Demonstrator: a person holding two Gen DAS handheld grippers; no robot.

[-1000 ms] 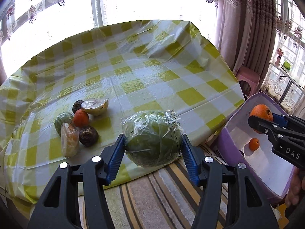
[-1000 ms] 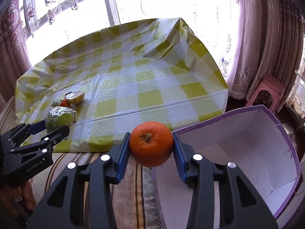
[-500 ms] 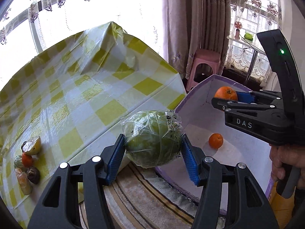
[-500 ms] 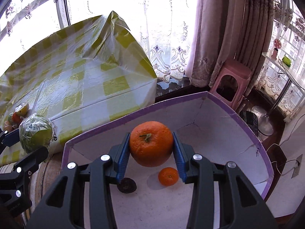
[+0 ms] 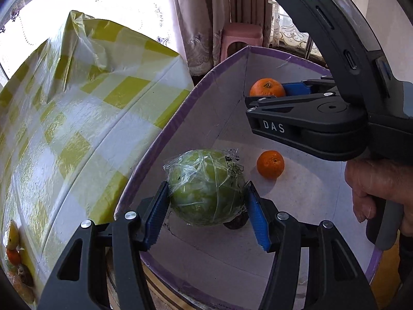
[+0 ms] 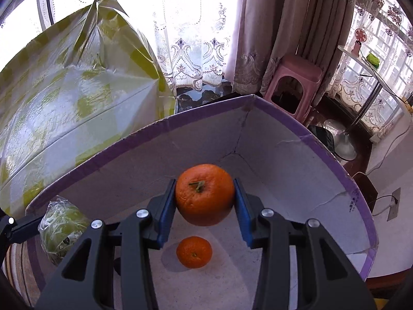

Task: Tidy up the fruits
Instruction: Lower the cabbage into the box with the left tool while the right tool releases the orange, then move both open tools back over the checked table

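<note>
My left gripper (image 5: 206, 210) is shut on a plastic-wrapped green fruit (image 5: 205, 187) and holds it over the near left part of the purple-rimmed white box (image 5: 180, 108). My right gripper (image 6: 205, 208) is shut on a large orange (image 6: 205, 193), above the box's floor; that gripper (image 5: 260, 98) and its orange (image 5: 267, 87) also show in the left wrist view. A small orange (image 5: 270, 164) (image 6: 194, 252) lies on the box floor. A dark fruit (image 5: 236, 223) sits on the floor, mostly hidden under the wrapped one. The wrapped fruit (image 6: 62, 227) appears at the left of the right wrist view.
A table under a yellow-checked cloth (image 5: 77, 118) stands left of the box, with several fruits (image 5: 14, 255) at its near edge. A pink stool (image 6: 294, 82), curtains and a lamp base (image 6: 338, 139) lie beyond the box. A hand (image 5: 374, 188) holds the right gripper's handle.
Both grippers have swung right from the table to the box and come down into it, each still holding its fruit. The table and its fruits slid to the left of both views.
</note>
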